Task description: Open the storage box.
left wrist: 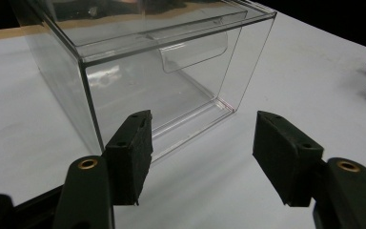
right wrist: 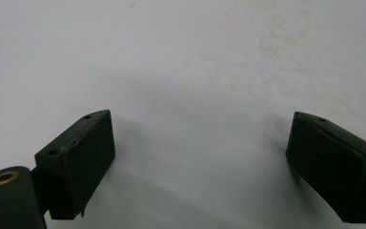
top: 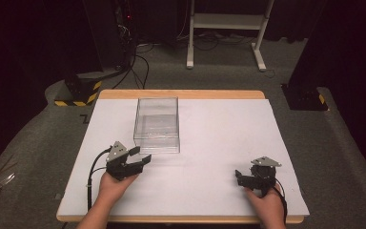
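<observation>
High view: a clear, square-sided plastic box [top: 156, 125] stood on the white-covered surface [top: 219, 143], left of centre and toward its far half, its rim up. The left claw [top: 142, 156], held in the person's left hand [top: 112, 186], lay just near and left of the box's near wall, aimed toward that wall, jaws apart with nothing between them. The right claw [top: 238, 176], held in the right hand [top: 267, 202], rested low over the near right part of the surface, well apart from the box and pointing left.

Left gripper view: the box [left wrist: 162, 81] stood close ahead of the spread claw [left wrist: 202, 152]; its near corner lay beside the left pad, not touching so far as could be seen. A moulded tab showed on one clear wall.

Right gripper view: the right claw [right wrist: 200, 162] stood wide apart over bare white surface [right wrist: 195, 71], gripping nothing.
</observation>
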Demonstrator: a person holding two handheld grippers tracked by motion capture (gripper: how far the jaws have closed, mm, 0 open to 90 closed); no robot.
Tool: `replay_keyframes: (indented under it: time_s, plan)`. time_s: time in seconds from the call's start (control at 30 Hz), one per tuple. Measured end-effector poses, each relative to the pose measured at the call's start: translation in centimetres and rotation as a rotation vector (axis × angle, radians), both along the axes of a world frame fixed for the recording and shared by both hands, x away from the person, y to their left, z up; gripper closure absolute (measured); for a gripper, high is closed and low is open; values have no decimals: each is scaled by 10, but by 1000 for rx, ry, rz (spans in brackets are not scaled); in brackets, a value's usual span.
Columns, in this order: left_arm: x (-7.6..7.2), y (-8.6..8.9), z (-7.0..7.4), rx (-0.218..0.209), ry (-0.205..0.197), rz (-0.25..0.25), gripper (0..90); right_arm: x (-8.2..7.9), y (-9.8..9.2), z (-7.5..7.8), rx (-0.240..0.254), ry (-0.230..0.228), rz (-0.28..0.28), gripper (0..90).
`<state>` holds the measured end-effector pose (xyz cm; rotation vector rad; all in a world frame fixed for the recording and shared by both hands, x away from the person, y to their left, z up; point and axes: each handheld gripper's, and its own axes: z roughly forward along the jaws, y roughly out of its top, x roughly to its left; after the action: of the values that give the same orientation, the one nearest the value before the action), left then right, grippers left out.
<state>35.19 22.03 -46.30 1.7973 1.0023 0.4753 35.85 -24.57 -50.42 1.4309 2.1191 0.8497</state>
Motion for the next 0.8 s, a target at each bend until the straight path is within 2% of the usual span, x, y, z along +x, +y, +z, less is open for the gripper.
replay_keyframes:
  time_s: [0.27,0.6,0.8]
  plan:
    - [10,-3,3,-30,3,-13,393,0,0,0,1,-2,0,93]
    - [21,-8,4,-14,5,-12,392,0,0,0,-1,-4,2,96]
    - [29,-11,1,-27,15,-8,393,0,0,0,-1,-4,2,96]
